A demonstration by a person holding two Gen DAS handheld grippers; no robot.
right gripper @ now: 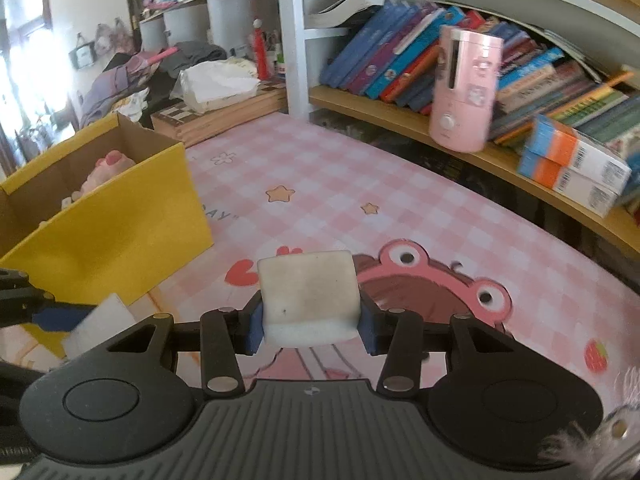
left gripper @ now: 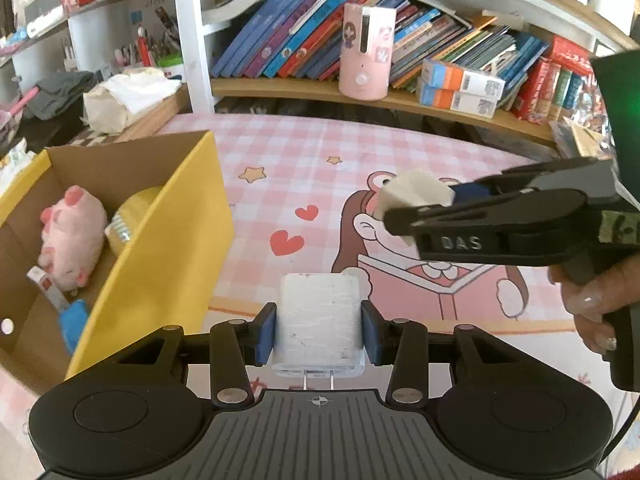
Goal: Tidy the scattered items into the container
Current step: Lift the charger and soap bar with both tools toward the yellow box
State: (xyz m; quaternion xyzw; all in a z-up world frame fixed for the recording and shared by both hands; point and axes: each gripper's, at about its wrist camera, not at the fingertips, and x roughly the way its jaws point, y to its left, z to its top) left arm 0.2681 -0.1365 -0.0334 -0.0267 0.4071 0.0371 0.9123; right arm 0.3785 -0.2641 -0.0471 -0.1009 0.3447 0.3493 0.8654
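My left gripper (left gripper: 319, 330) is shut on a white charger plug (left gripper: 319, 316), held above the pink checked mat just right of the yellow cardboard box (left gripper: 168, 248). The box holds a pink plush pig (left gripper: 72, 236), a tape roll (left gripper: 128, 216) and a blue item (left gripper: 74, 326). My right gripper (right gripper: 311, 322) is shut on a white eraser block (right gripper: 308, 292), held above the mat. It also shows in the left wrist view (left gripper: 416, 204), to the right, with the block (left gripper: 412, 192). The box (right gripper: 108, 232) lies to its left.
A bookshelf with leaning books (left gripper: 312, 36), a pink cylindrical device (left gripper: 366, 52) and stacked orange-blue cartons (left gripper: 460, 88) runs along the back. Clothes and a paper bag (left gripper: 124, 100) pile up at the back left. The pink mat (left gripper: 320, 168) stretches between box and shelf.
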